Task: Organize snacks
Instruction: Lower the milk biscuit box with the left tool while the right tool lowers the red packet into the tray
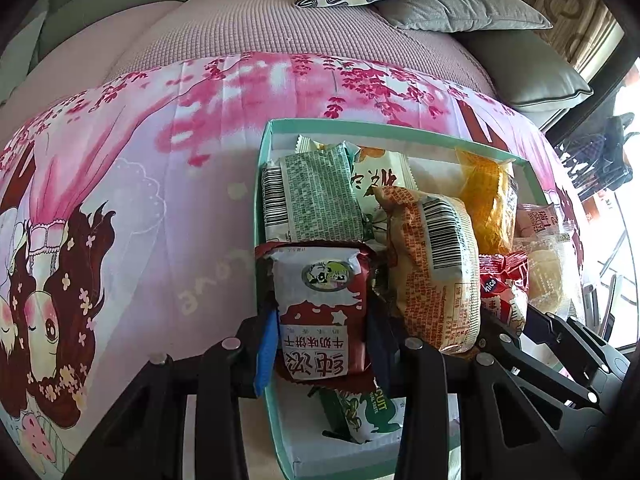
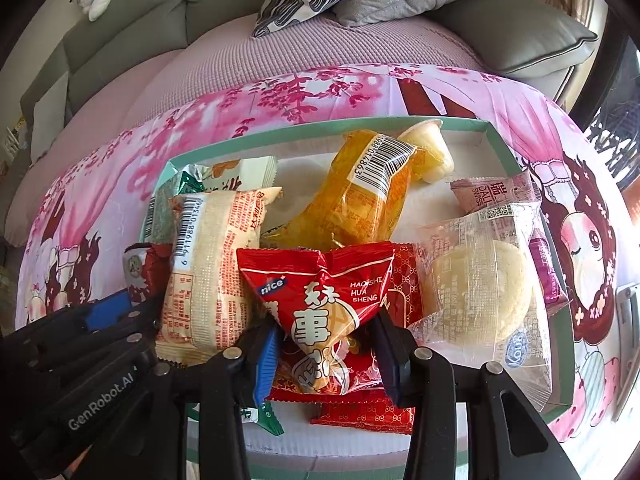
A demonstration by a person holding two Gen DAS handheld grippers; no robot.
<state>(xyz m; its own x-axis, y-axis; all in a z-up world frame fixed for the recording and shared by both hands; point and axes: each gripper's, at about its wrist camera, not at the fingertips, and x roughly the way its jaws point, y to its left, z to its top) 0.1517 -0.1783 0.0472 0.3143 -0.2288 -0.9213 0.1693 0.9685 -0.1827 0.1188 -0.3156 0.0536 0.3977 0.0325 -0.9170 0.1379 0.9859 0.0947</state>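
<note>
Both over the teal box (image 1: 267,184): left hand-held gripper (image 1: 324,344) clamps the milk biscuit pack (image 1: 320,312), right hand-held gripper (image 2: 326,354) pinches the red peanut pack (image 2: 320,300); lower w/o crushing, seat flat beside neighbours.

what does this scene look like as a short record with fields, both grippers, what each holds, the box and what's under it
left gripper: shut on dark red and white biscuit packet
right gripper: shut on bright red peanut snack bag
container: shallow mint-green cardboard box, holding many wrapped snacks
beside the red bag: clear-wrapped pale round cake, orange-printed cream cracker packet
farther back: yellow-orange snack bag
surface: pink floral cartoon cloth
</note>
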